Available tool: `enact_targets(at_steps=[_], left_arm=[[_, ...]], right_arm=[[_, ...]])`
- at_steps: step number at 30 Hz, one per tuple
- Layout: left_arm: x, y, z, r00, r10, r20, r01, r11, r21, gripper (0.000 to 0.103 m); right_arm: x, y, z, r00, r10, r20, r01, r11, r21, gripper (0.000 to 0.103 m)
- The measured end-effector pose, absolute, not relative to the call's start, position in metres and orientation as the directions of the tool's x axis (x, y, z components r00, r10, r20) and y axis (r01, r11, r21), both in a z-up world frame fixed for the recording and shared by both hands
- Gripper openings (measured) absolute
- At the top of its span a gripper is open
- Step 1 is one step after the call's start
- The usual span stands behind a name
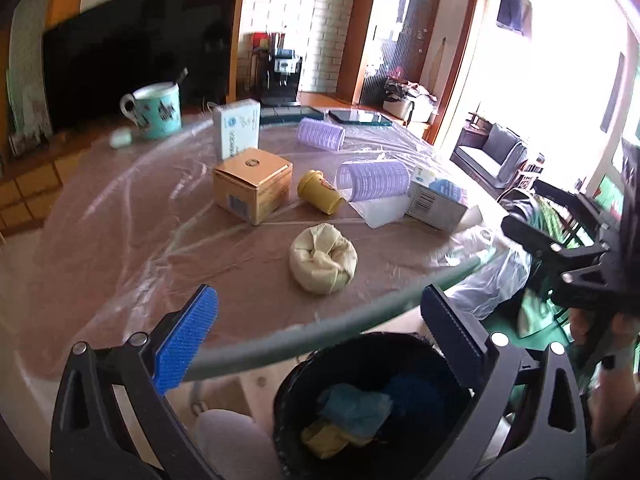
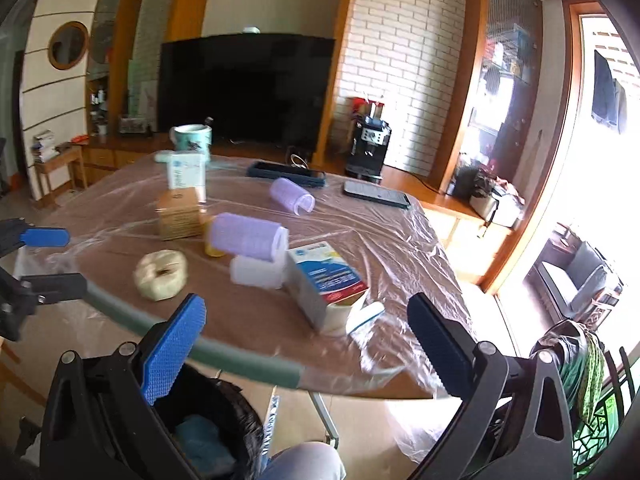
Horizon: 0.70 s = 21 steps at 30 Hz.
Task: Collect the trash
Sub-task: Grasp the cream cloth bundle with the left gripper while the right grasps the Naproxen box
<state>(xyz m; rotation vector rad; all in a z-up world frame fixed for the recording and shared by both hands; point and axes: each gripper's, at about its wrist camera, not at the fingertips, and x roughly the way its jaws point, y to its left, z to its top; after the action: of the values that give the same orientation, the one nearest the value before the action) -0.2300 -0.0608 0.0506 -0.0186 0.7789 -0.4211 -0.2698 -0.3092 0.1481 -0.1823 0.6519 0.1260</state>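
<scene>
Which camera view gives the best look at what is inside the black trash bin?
The left wrist view. It looks down into the black trash bin, showing blue and yellow crumpled pieces inside. In the right wrist view the bin sits at the lower left edge, mostly hidden behind that claw's own frame, with only some blue visible.

I see blue ribbed pads on my left gripper [image 1: 320, 336] and on my right gripper [image 2: 308, 344], both on black frames. The table [image 1: 120, 216] is brown under clear glossy plastic, with a grey-green edge. On it sit two pale purple ridged rollers [image 1: 374, 180], a yellow cup [image 1: 318, 191], a tan cardboard box [image 1: 252, 184], a cream crumpled wad [image 1: 323, 258], a white-and-blue box [image 2: 324, 280] with a red band, and a turquoise mug [image 1: 156, 110] with dark figures. The black bin [image 1: 372, 404] holds blue and yellow scraps.
</scene>
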Motion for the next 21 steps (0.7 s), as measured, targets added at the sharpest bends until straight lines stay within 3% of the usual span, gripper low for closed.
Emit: enact_targets(at_steps=[8, 21], left_arm=[[-0.193, -0.077, 0.022, 0.586, -0.310, -0.749, 0.327, 0.936, -0.132, 0.101], [-0.167, -0.087, 0.004, 0.561, -0.282, -0.778, 0.333, 0.938, -0.101, 0.100]], right_arm=[[-0.218, -0.328, 0.120, 0.720, 0.083, -0.689, -0.152, 0.988, -0.040, 0.099], [-0.184, -0.338, 0.097, 0.661, 0.120, -0.741, -0.160, 0.987, 0.017, 0.099]])
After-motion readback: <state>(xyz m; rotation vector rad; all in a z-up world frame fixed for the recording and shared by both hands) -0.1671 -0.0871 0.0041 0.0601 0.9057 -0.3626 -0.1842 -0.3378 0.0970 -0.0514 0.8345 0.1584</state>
